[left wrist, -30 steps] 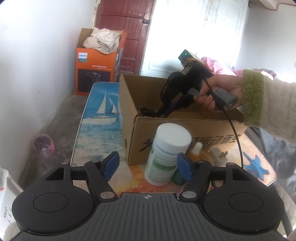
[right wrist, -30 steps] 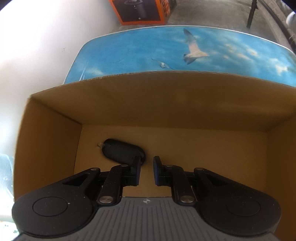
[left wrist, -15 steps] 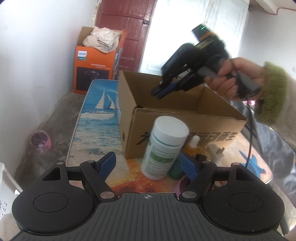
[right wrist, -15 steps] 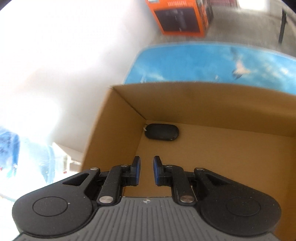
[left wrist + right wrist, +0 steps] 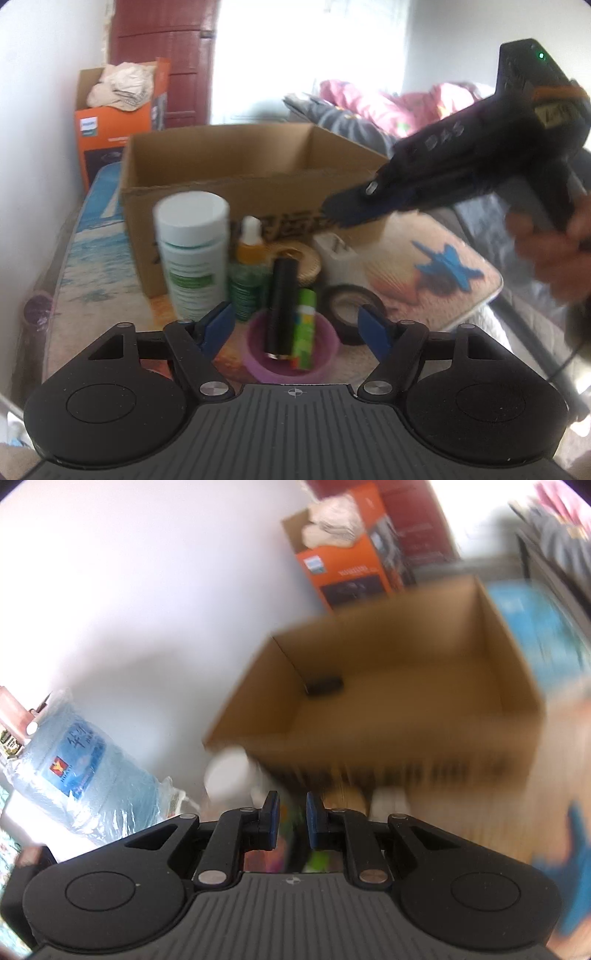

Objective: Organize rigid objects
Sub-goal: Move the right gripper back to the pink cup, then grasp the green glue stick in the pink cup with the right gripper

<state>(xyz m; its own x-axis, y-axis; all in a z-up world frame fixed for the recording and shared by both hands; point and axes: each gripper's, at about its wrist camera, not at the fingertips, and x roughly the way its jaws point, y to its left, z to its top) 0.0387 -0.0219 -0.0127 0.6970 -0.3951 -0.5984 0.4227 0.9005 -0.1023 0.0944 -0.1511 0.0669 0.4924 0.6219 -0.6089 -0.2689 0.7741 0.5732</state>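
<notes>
Left wrist view: your left tongs (image 5: 295, 325) are spread wide and hold nothing, hovering low over the surface (image 5: 424, 258). Between the blue pads sits a pink bowl (image 5: 325, 365) holding a black cylinder (image 5: 280, 295) and a green tube (image 5: 304, 325), both lying lengthwise, side by side. Just behind the bowl, from left: a white bottle (image 5: 192, 251) with a green label, upright; a small dropper bottle (image 5: 251, 254) with an orange collar; a gold lid (image 5: 299, 258); a white adapter (image 5: 336, 254). A roll of black tape (image 5: 349, 310) lies flat just right of the bowl. The open cardboard box (image 5: 221, 170) stands behind this row, touching or nearly touching the white bottle. Your right tongs (image 5: 332, 208) come in from the right, above the box's front right corner, motion-blurred; from this view their state cannot be told. An orange carton (image 5: 107, 129) stands on the floor beyond.

Right wrist view: your right tongs (image 5: 291, 823) are nearly pressed together, a narrow gap between the pads, pinching nothing. The frame is blurred. The cardboard box (image 5: 369, 720) lies ahead and below; a dark object (image 5: 325, 685) rests on its floor in the far left corner. A blue water jug (image 5: 81, 768) stands at left
</notes>
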